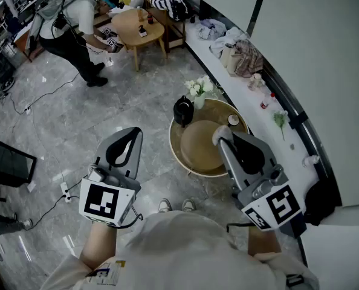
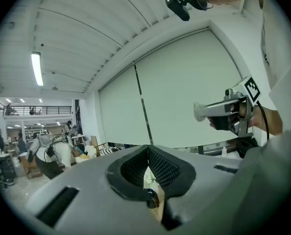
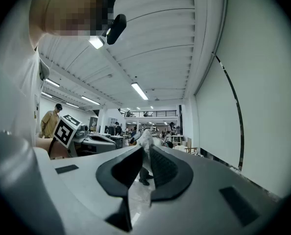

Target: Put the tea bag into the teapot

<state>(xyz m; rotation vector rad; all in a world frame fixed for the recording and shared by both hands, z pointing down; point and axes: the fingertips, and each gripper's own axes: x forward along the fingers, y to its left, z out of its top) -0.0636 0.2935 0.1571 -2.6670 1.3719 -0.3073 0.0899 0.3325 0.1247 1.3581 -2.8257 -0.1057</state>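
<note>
Your white shirt (image 1: 185,246) fills the bottom of the head view. Far left and up the room, a person (image 1: 71,29) bends over beside a small wooden table (image 1: 137,26). Grey marble floor (image 1: 77,119) with loose cables runs across to a round wooden table (image 1: 174,148). On it the black teapot (image 1: 183,110) stands at the far rim, with white flowers (image 1: 199,88) just behind it and a cup (image 1: 232,120) to its right. A white ledge (image 1: 291,150) strewn with cloths (image 1: 240,53) curves along the right.

Your left gripper (image 1: 130,135) points away from you over the floor, left of the round table, with its jaws together and nothing between them. Your right gripper (image 1: 223,136) reaches over the round table, near the teapot. Its jaws pinch the tea bag (image 3: 145,140), which sticks out beyond their tips.
</note>
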